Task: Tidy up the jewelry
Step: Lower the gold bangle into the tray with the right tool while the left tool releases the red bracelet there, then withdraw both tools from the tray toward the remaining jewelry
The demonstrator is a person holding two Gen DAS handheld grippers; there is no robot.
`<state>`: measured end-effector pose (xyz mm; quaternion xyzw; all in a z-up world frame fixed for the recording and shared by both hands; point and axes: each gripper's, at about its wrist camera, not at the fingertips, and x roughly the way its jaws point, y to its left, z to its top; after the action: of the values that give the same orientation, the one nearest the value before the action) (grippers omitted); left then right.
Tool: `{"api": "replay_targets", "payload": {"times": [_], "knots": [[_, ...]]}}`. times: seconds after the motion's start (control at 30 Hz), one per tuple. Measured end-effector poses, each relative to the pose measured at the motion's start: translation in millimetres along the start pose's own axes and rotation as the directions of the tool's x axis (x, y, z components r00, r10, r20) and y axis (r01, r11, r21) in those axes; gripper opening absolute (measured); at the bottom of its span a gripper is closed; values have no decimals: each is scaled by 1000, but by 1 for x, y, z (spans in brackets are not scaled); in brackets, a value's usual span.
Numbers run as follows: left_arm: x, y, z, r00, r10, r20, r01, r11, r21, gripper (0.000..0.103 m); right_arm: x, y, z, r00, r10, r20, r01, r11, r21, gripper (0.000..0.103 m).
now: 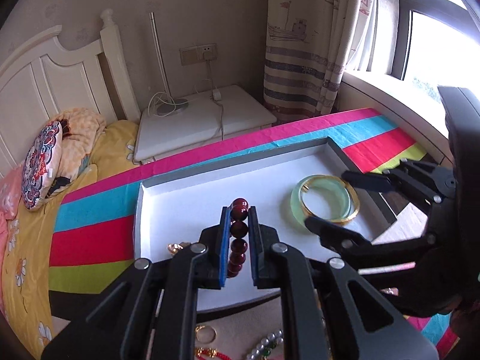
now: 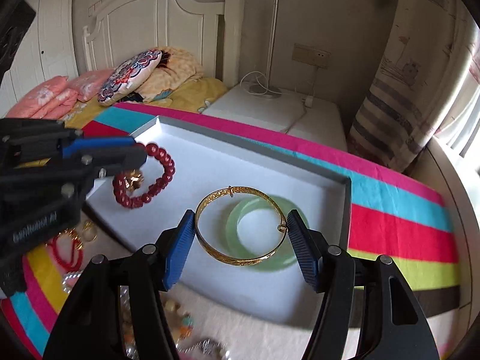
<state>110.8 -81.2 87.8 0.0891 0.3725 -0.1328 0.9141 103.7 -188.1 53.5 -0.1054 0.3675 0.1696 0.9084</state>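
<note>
Jewelry is being sorted from a loose pile into a shallow white rectangular tray with grey walls [image 1: 336, 147], which sits on a cloth of bright coloured stripes [image 1: 90, 240] covering the desk.

Left wrist view: the left gripper [image 1: 239, 219], centre of the frame, is pinching a dark red round-bead bracelet [image 1: 239, 228] between its blue pads, the beads running in a line between the fingers. The bracelet hangs over the tray's white floor, apparently for setting down there. At centre right, a pale green jade bangle [image 1: 297, 201] lies flat in the tray with a gold metal bangle [image 1: 354, 210] on it. The right gripper [image 1: 325, 201] reaches in from the right with its fingers either side of them. At the bottom edge, unsorted pieces remain on a beige mat [image 1: 240, 321]: a gold ring [image 1: 205, 333] and a white pearl strand [image 1: 267, 345].

Right wrist view: the right gripper [image 2: 241, 225], lower centre, stands spread around the gold metal bangle [image 2: 240, 225], both pads at or just beside its rim; whether it bears on it cannot be told. The bangle overlaps the green bangle [image 2: 270, 234], judged as grouping the bangles in one corner. At centre left, the red bracelet [image 2: 150, 177] hangs from the left gripper [image 2: 135, 150].
</note>
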Motion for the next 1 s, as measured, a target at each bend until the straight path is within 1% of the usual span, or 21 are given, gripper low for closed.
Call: {"api": "replay_targets", "payload": {"times": [0.07,0.13,0.27,0.4,0.43,0.47,0.5,0.53,0.63,0.7,0.73,0.77,0.8,0.83,0.87,0.93,1.0], "knots": [[3,3,2,1000,-6,9,6,1000,-5,11,12,-4,11,1000,-15,-6,15,1000,-1,61],[9,11,3,1000,5,8,-5,1000,-16,11,26,-5,20,999,-24,-25,23,1000,-6,61],[29,35,0,999,39,-27,-41,997,-62,11,50,3,35,998,-25,-53,24,999,-32,61],[39,46,-4,999,30,-44,-33,997,-66,13,71,12,46,996,-18,-92,12,998,-58,61],[40,48,-5,998,29,-51,-33,997,-67,23,77,13,48,993,-15,-115,8,998,-59,64],[40,52,-5,998,25,-53,-29,997,-76,42,80,14,49,992,-13,-127,6,998,-57,73],[38,54,-6,999,27,-45,-31,996,-83,50,81,13,49,991,-10,-134,3,999,-53,77],[35,58,-6,999,36,-30,-39,995,-92,57,79,13,48,992,-10,-124,5,999,-47,81],[31,67,-11,999,28,-45,-32,994,-100,58,66,12,42,995,26,-100,-30,999,-31,81],[30,68,-17,998,33,-56,-37,996,-85,58,50,12,35,998,24,-64,-26,999,-37,77],[29,67,-21,998,36,-61,-40,997,-71,58,37,13,29,999,33,-38,-35,999,-38,71],[28,66,-25,997,42,-63,-45,997,-56,58,29,14,25,999,39,-21,-40,999,-36,63],[27,65,-29,997,46,-64,-49,998,-48,58,19,14,20,999,46,-1,-46,998,-32,59],[26,64,-33,997,50,-63,-53,998,-39,54,10,15,14,998,55,14,-54,998,-28,51],[26,63,-38,997,52,-65,-54,998,-34,49,3,17,5,997,71,17,-71,997,-24,42],[24,62,-44,997,50,-63,-52,998,-33,47,-4,21,-10,994,110,-2,-110,994,-8,37],[22,65,-48,996,56,-62,-58,998,-36,47,-4,24,-20,991,130,-37,-131,991,1,34]]}}
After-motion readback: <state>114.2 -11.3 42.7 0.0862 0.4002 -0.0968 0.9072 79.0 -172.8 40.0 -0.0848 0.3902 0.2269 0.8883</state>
